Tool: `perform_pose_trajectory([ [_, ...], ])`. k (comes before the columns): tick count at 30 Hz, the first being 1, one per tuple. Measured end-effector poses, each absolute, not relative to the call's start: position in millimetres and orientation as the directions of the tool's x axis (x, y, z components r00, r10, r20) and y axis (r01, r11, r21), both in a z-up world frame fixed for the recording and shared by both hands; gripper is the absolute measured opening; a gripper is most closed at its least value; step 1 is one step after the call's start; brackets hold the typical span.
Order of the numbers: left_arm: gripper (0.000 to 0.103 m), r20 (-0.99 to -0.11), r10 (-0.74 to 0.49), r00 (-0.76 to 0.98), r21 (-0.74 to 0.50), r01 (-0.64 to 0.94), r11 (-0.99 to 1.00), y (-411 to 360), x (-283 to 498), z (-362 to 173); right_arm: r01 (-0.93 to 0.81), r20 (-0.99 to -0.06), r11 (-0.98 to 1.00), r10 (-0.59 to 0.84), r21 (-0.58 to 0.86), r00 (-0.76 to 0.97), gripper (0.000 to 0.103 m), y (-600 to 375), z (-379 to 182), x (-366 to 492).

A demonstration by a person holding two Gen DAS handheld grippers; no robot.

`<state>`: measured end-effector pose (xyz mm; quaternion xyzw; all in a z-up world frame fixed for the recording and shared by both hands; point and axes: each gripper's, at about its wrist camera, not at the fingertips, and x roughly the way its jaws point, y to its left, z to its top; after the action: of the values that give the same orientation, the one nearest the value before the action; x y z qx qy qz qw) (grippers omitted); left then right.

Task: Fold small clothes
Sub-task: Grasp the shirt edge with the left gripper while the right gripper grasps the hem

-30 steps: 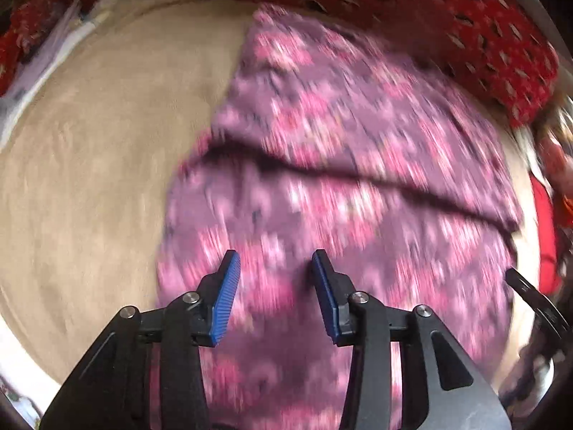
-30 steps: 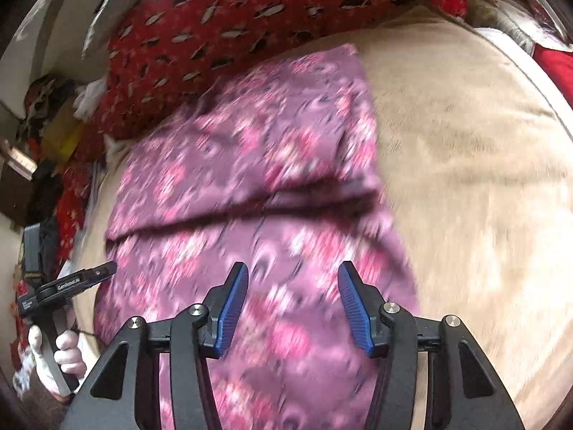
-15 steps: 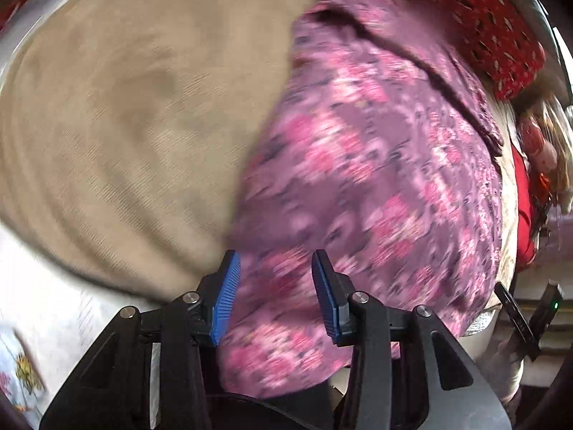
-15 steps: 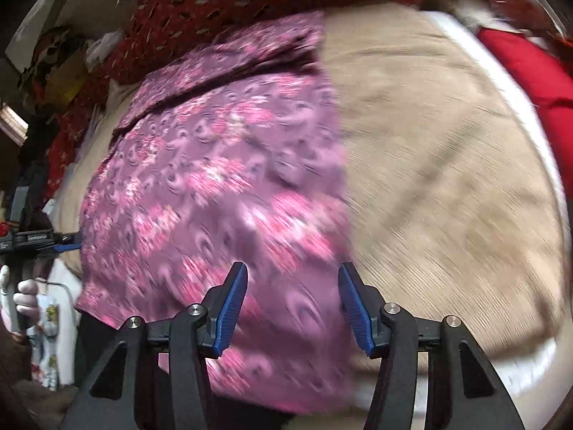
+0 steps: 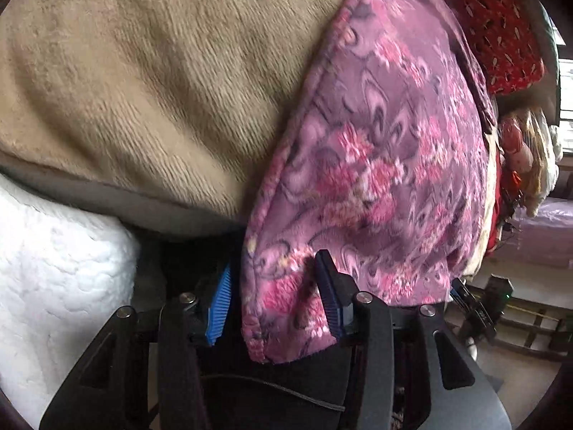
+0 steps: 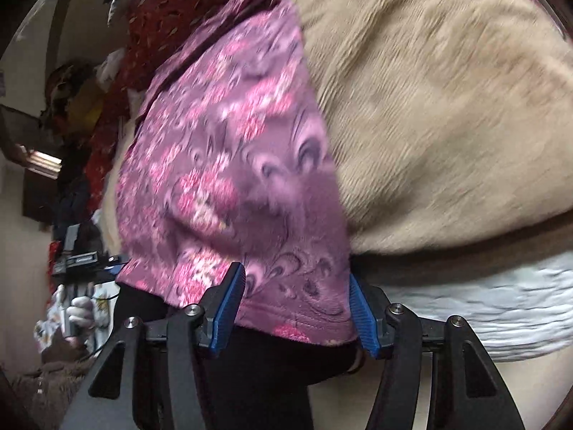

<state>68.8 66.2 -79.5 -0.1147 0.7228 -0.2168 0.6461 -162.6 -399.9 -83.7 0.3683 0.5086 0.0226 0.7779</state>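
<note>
Fleece garment (image 5: 376, 165), floral purple, looks soft, light and floppy; best pinched at its near hem corners, now inside opening, unclamped jaws of left gripper (image 5: 275, 301) and right gripper (image 6: 297, 304).

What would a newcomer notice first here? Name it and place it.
The purple garment with pink flowers dominates, spread on the tan plush blanket, its near hem hanging over the bed's edge. The left gripper and right gripper, both with blue pads, straddle that hem's two corners, jaws opening. A red patterned cloth lies behind.
</note>
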Motion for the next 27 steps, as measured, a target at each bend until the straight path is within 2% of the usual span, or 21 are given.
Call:
perform_pose_trajectory([
  [1,0.035,-0.888,-0.440,-0.133,-0.456,0.130,0.880,61.8,67.6,-77.0,0.330,-0.771,0.728,0.421,0.602,0.477,0.054,-397.7,-85.8,-162.6],
  [2,0.024,-0.889,-0.442,-0.123,-0.456,0.145,0.878,59.0,67.1,-73.1,0.315,-0.768,0.731,0.434,0.606,0.471,0.039,-395.3,-88.3,-162.5],
  [3,0.008,-0.885,-0.452,-0.114,-0.465,0.160,0.871,57.5,65.1,-67.6,0.293,-0.761,0.733,0.451,0.614,0.466,0.016,-392.2,-89.3,-162.0],
  [4,0.003,-0.885,-0.454,-0.103,-0.465,0.173,0.868,52.8,65.4,-63.1,0.275,-0.751,0.729,0.470,0.627,0.464,0.016,-389.9,-88.9,-161.8],
  [8,0.003,-0.874,-0.481,-0.069,-0.483,0.225,0.846,44.1,60.0,-41.9,0.176,-0.697,0.735,0.497,0.655,0.517,0.015,-382.6,-66.2,-164.7],
  [17,0.003,-0.714,-0.700,0.024,-0.687,0.171,0.707,52.7,92.6,15.3,0.082,-0.486,0.606,0.541,0.791,0.687,0.015,-400.2,-10.9,-152.9],
  [27,0.003,-0.684,-0.715,0.147,-0.700,0.145,0.699,35.6,152.8,45.6,0.056,-0.381,0.549,0.500,0.834,0.778,0.015,-437.5,22.5,-102.4],
])
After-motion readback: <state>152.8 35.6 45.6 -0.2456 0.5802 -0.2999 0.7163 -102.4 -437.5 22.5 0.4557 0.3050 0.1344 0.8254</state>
